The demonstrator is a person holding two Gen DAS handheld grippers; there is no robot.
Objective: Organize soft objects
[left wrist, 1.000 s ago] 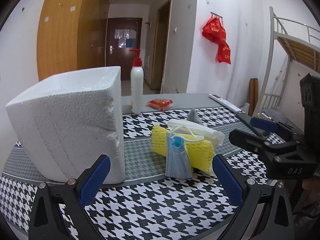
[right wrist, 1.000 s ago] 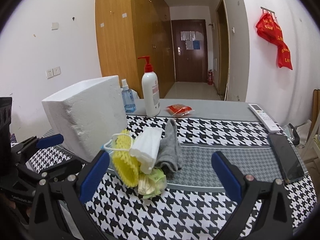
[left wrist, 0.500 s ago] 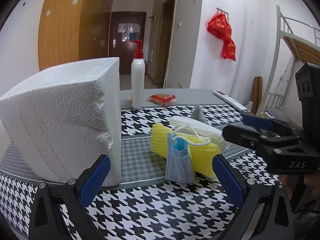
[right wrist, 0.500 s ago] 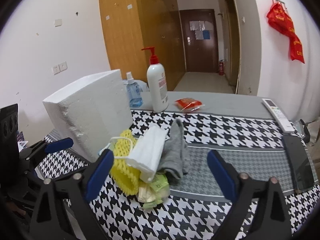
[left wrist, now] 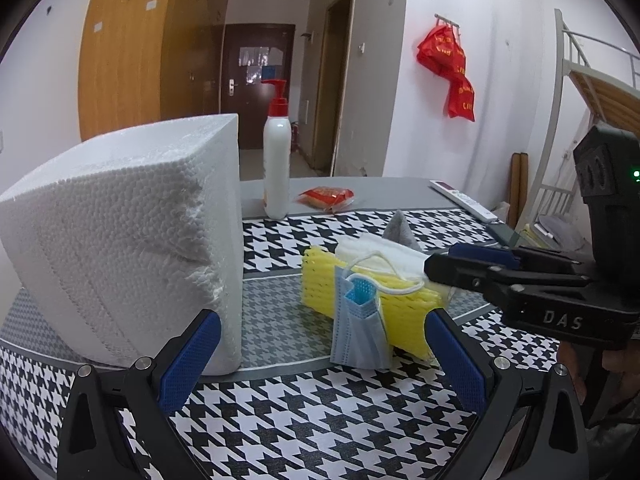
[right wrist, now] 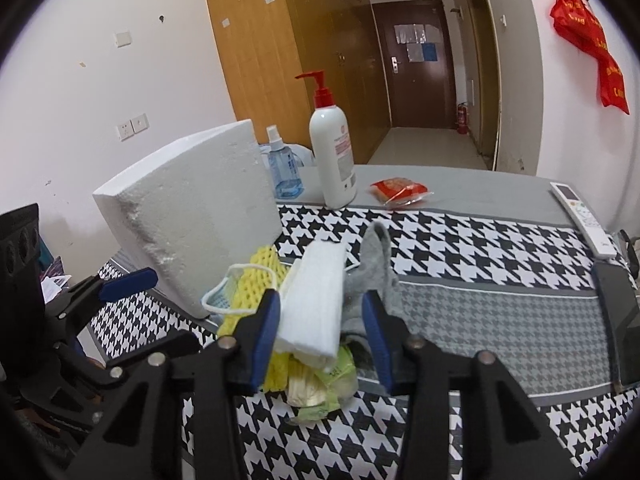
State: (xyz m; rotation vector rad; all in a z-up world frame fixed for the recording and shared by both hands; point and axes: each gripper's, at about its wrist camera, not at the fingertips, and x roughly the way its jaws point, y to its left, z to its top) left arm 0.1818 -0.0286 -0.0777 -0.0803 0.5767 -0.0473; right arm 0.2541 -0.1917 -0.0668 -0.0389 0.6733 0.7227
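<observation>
The right gripper [right wrist: 320, 316], wide open a second ago, is closing its fingers around the folded white cloth [right wrist: 316, 300] atop the pile just beside the foam block [right wrist: 192, 208] on the tabletop [right wrist: 480, 320], starting a pick-up. The left gripper [left wrist: 320, 352] stays open and empty.

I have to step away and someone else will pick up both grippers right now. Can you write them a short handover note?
Right hand-held gripper: jaws closing around the folded white mask; the pads do not clearly press it yet.
Left hand-held gripper: open, empty, hovering low near the foam block.
Soft things sit in one pile on the houndstooth cloth: yellow foam net, blue mask, grey sock, white mask on top.
Done: nothing sorted or lifted yet.
Left: finish the grip on the white mask, move it out, then handle the rest one by one.
</observation>
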